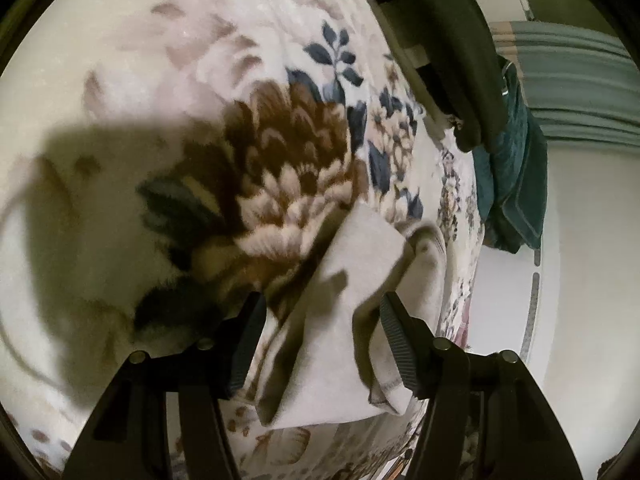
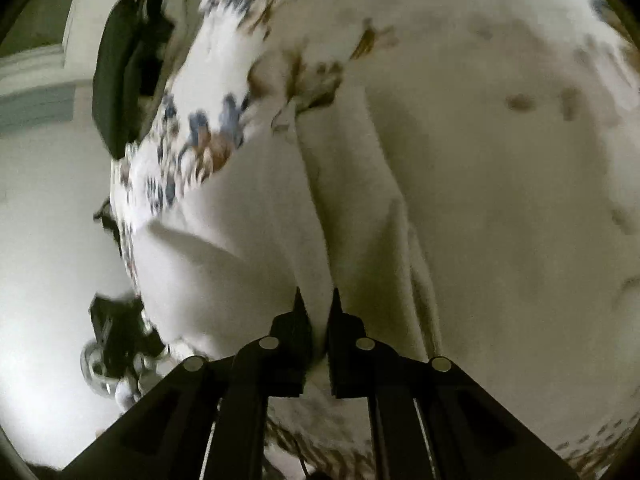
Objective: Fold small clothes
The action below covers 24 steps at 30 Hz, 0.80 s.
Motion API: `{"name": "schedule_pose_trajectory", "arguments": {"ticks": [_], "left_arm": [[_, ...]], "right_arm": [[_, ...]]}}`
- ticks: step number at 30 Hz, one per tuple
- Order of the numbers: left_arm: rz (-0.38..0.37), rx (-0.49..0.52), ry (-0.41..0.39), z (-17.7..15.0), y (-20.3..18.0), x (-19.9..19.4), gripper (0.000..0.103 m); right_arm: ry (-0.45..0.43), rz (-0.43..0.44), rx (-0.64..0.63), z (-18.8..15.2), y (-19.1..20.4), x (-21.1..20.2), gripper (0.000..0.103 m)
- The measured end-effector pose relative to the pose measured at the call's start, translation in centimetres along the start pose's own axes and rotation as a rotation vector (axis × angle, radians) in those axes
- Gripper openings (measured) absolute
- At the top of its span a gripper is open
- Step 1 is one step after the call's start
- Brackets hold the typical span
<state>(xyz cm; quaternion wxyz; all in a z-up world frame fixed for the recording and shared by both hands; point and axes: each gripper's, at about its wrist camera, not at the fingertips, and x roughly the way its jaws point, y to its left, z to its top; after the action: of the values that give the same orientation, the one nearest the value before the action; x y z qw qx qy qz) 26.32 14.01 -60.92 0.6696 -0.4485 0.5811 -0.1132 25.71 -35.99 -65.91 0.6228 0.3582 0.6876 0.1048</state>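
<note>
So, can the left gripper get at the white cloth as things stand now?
Probably yes. The left gripper stands open with the white cloth lying between its fingers on the floral blanket, and nothing covers it. Whether the pads already touch the fabric I cannot tell.

Floral blanket [image 1: 160,80] is lying open and unobstructed toward the upper left. Dark folded garments [image 1: 452,40] and a teal cloth [image 1: 516,176] are crowding its right edge; the pale garment [image 1: 360,272] is occupying the near strip.
</note>
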Motion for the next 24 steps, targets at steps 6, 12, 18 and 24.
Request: {"name": "schedule_pose_trajectory", "arguments": {"ticks": [6,12,18,24], "left_arm": [[-0.064,-0.066,0.021,0.2,2.2,1.8,0.057],[-0.227,-0.124,0.044,0.9,2.9,2.9,0.059],[-0.403,-0.17,0.084,1.3,3.1,3.7,0.059],[-0.467,-0.166,0.12,1.4,2.1,4.3,0.059]], "right_arm": [[-0.064,0.041,0.003,0.8,-0.5,-1.7,0.078],[-0.032,0.151,0.083,2.6,-4.2,0.5,0.09],[-0.053,0.259,0.122,3.0,-5.3,0.9,0.091],[-0.024,0.398,0.142,2.8,-6.8,1.6,0.1]]}}
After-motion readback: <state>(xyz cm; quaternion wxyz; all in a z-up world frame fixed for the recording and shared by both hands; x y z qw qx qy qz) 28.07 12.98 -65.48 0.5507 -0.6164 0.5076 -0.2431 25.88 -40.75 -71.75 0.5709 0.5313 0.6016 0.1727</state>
